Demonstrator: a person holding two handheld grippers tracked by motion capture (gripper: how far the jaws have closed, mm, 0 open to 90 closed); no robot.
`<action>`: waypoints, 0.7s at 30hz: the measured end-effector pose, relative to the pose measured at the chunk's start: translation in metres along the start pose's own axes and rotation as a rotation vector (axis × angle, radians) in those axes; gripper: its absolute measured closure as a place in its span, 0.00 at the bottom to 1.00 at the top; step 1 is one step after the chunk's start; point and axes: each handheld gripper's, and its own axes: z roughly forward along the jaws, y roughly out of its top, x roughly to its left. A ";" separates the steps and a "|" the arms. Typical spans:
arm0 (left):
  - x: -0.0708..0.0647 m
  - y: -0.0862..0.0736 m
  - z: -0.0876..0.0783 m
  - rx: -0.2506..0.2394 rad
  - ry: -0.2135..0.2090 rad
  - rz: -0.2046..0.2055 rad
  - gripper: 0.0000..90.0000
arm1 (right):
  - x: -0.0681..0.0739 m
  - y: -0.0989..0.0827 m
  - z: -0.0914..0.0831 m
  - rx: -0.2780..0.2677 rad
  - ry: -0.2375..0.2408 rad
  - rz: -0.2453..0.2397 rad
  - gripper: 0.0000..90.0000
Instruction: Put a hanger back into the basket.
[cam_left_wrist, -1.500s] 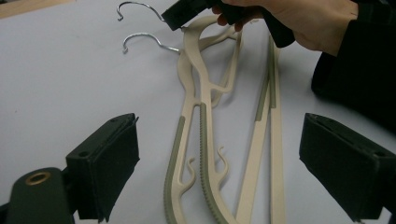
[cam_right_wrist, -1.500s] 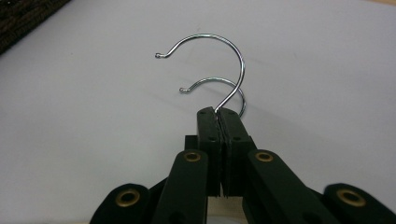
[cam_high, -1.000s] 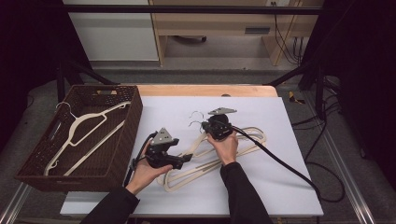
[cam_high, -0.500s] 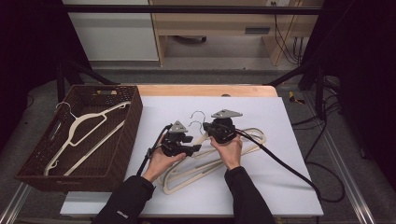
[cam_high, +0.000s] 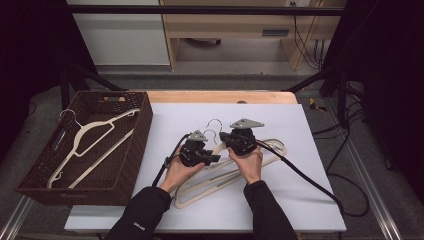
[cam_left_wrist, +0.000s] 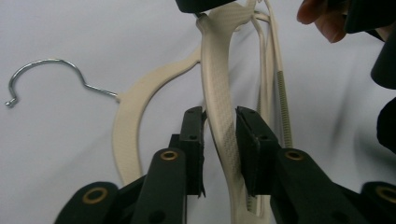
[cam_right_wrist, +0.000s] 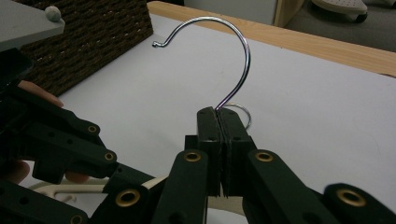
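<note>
Moved in from the left, the left gripper (cam_left_wrist: 219, 140) has just been closing on the cream plastic hanger's (cam_left_wrist: 219, 93) arm on the white bench (cam_high: 310, 200), while the right gripper (cam_right_wrist: 223, 140) pinches its chrome wire hook (cam_right_wrist: 233, 60).

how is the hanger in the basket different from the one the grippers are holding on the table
The hanger in the basket lies loose and untouched, propped aslant against the brown wicker basket; the held hanger is gripped at both ends. The left gripper has just been closing on its cream arm, and the right gripper is shut at the base of its metal hook. The held one lies over another hanger on the white table. Both are cream with metal hooks.
</note>
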 end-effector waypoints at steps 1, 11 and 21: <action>-0.001 0.000 0.000 0.001 0.000 -0.009 0.85 | 0.000 0.000 -0.001 -0.001 0.001 0.001 0.99; -0.011 0.002 -0.010 -0.006 -0.022 -0.055 0.90 | 0.001 -0.001 -0.016 -0.016 0.039 -0.024 0.90; -0.040 0.002 -0.026 -0.043 -0.076 -0.035 0.96 | 0.002 -0.005 -0.066 -0.090 0.075 -0.060 0.64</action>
